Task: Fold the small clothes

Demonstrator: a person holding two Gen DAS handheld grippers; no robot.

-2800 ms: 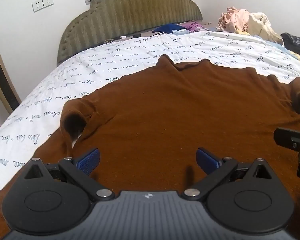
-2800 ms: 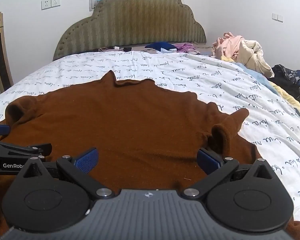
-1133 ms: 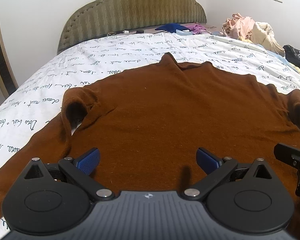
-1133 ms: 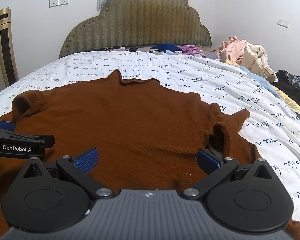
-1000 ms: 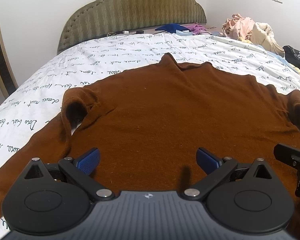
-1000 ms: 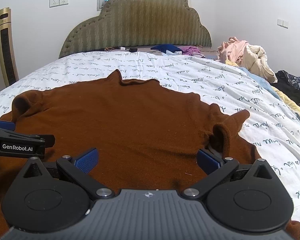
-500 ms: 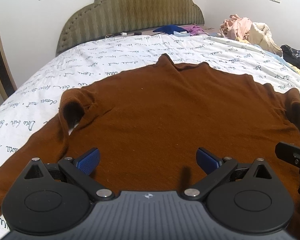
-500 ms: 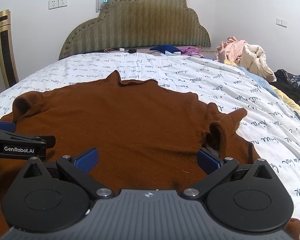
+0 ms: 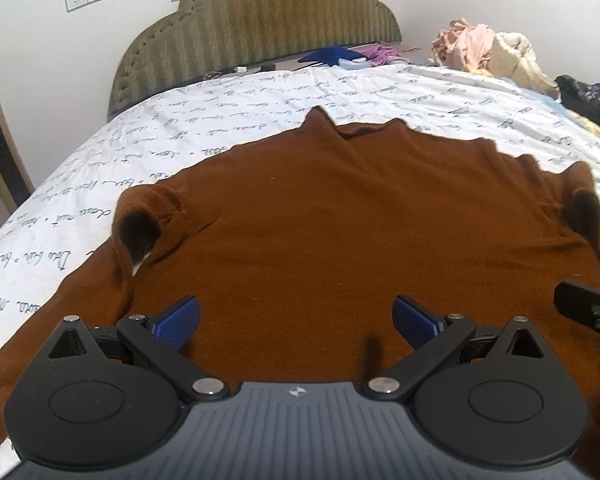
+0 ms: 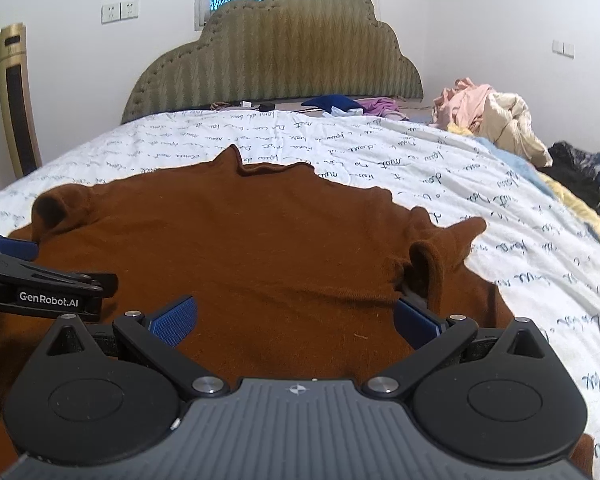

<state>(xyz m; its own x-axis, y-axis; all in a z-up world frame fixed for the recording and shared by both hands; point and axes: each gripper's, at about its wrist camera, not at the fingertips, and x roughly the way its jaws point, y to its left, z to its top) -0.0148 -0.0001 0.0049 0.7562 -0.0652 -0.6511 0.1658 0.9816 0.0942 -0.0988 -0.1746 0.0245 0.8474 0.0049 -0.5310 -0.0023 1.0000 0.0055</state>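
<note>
A brown sweater [image 9: 340,232] lies spread flat on the bed, collar pointing to the headboard; it also shows in the right wrist view [image 10: 252,248]. Its left sleeve cuff [image 9: 138,226] is folded in over the body, and so is the right cuff [image 10: 426,268]. My left gripper [image 9: 296,322] is open and empty, low over the sweater's lower left part. My right gripper [image 10: 294,322] is open and empty over the lower right part, its right finger close to the right cuff. Each gripper shows at the edge of the other's view.
The bed has a white sheet with script print [image 9: 100,184] and a green padded headboard [image 10: 276,60]. A pile of clothes [image 10: 488,116] lies at the right. Dark and purple garments [image 10: 340,106] lie by the headboard. A tall gold appliance [image 10: 16,100] stands left.
Both grippers have stayed open and have shifted only slightly over the sweater. The sweater has not moved.
</note>
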